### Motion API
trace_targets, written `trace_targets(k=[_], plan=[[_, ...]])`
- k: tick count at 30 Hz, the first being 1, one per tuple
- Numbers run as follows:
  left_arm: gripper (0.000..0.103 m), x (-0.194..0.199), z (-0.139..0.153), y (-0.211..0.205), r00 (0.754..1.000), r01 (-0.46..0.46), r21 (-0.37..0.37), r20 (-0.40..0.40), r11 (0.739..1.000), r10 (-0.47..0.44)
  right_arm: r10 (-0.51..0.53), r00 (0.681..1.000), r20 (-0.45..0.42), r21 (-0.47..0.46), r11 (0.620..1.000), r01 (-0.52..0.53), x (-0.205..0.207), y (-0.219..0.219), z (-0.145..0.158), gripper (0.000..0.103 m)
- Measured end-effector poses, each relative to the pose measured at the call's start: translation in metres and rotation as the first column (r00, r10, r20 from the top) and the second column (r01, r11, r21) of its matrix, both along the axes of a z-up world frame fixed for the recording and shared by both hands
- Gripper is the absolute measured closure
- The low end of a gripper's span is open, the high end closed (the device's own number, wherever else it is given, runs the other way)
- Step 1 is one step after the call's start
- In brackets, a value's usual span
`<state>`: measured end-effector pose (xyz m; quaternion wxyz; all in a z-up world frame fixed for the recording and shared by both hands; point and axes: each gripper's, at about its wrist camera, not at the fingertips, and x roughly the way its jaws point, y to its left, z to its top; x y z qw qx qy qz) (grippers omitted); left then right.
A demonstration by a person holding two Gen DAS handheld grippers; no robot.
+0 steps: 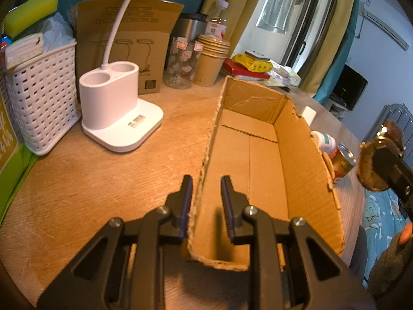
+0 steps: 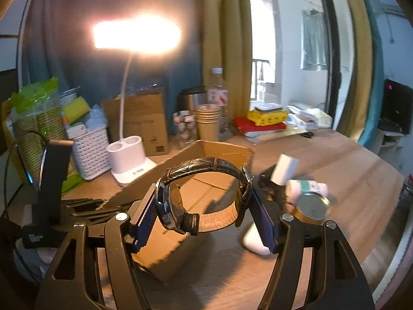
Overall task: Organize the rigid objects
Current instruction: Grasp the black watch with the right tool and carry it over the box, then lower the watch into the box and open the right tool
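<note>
Our left claw [image 1: 206, 180] pinches the corrugated cardboard box [image 1: 258, 155] by its ragged near wall, at lower centre on the wood-grain desk [image 1: 90, 180]. Our right claw [image 2: 204, 201] clamps a black leather-strapped watch [image 2: 201, 193], centre frame, over the box.

You have one cardboard box [image 1: 258, 155], one watch [image 2: 204, 196], one tin can [image 2: 312, 205], one desk lamp [image 1: 116, 108], one white basket [image 1: 41, 103]

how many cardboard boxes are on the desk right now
2. An open, empty cardboard box lies mid-desk, its wall pinched by the left gripper. A taller lamp carton stands at the back behind the white lamp base. Clutter may hide others.
</note>
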<state>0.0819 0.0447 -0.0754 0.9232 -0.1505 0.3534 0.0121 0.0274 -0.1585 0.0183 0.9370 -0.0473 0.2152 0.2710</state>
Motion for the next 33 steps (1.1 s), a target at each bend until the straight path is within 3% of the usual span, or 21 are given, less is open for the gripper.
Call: trace_targets(k=[16,25,33], plan=[[0.08,0.0,0.0,0.003,1.0,-0.002,0.001,0.0,1.0,0.002,0.138,0.971,-0.196,0.061,0.99,-0.128,0.021,0.035,-0.03,0.033],[0.08,0.001,0.002,0.003,1.0,0.001,0.004,0.001,1.0,-0.001,0.131,0.965,-0.229,0.004,0.991,-0.134,0.024,0.039,-0.033,0.032],[0.079,0.002,0.002,0.001,1.0,-0.005,0.003,-0.001,1.0,0.005,0.183,0.949,-0.256,-0.054,0.978,-0.203,0.028,0.044,-0.031,0.027]])
